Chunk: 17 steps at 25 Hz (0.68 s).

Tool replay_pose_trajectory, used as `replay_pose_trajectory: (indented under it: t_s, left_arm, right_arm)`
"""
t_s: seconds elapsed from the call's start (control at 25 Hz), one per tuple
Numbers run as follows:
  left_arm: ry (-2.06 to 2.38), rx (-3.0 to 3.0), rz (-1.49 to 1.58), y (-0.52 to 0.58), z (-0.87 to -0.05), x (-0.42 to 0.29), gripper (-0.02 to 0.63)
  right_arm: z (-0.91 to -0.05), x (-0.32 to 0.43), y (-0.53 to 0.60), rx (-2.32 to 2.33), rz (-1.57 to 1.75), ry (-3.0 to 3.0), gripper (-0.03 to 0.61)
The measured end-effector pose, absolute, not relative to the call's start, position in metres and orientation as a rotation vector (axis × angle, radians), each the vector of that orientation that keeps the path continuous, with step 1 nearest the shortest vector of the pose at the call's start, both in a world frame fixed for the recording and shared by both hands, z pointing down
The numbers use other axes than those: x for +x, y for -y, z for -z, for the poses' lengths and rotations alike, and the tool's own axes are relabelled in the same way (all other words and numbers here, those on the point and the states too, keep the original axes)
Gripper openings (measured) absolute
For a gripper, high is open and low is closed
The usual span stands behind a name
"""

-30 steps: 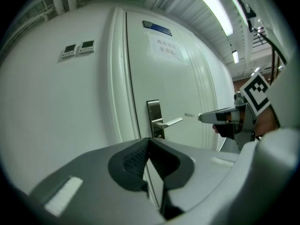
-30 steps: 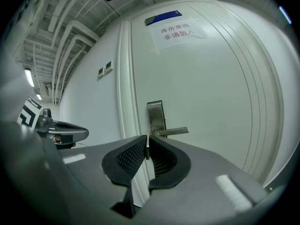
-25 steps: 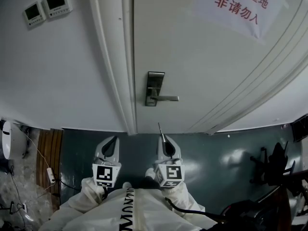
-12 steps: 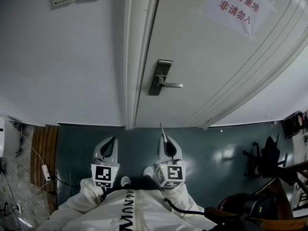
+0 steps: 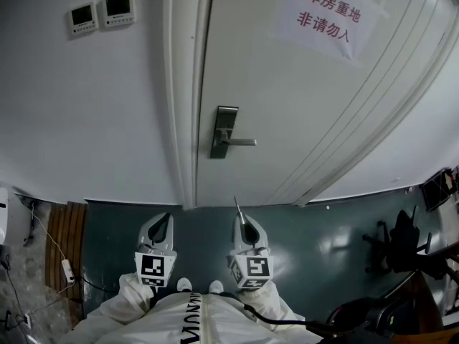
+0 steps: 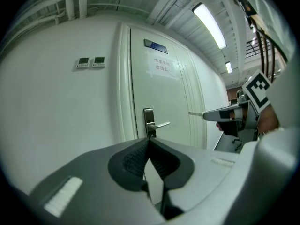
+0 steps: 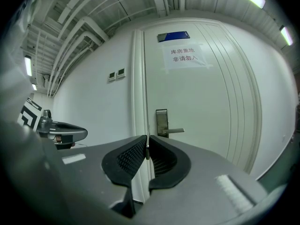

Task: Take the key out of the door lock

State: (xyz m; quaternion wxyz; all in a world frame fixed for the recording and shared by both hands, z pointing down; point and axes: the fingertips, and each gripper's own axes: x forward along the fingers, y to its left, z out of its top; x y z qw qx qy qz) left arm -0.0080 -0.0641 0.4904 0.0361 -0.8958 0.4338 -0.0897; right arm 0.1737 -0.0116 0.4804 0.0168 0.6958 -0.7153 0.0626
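Note:
The key (image 5: pixel 237 206) is a thin metal sliver sticking out past the tips of my right gripper (image 5: pixel 242 219), which is shut on it. The right gripper view shows the key (image 7: pixel 147 150) pinched edge-on between the pads. The steel lock plate (image 5: pixel 224 131) with its lever handle (image 5: pixel 242 142) sits on the white door well ahead of both grippers. My left gripper (image 5: pixel 163 217) is held beside the right one, shut with nothing in it. Its own view has the lock (image 6: pixel 149 123) straight ahead and the right gripper (image 6: pixel 225 114) off to the right.
The door frame (image 5: pixel 183 120) runs just left of the lock. A paper notice with red characters (image 5: pixel 326 16) hangs on the door. Two wall control panels (image 5: pixel 100 11) sit upper left. Cables (image 5: pixel 64 267) lie on the floor at left, a chair (image 5: pixel 398 246) at right.
Both grippers have slid a little lower in the head view, away from the door, with the key still in the right one. The head view itself swung right, then back.

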Motion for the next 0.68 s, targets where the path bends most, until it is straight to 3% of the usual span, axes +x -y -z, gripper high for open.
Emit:
replay_pose_trajectory:
  t_s: [0.68]
  left_arm:
    - [-1.361,-2.715,0.263,0.067,-0.483,0.031,0.000]
  right_arm:
    - [-0.487,0.204,0.019,2.124,-0.215,2.283,0.023]
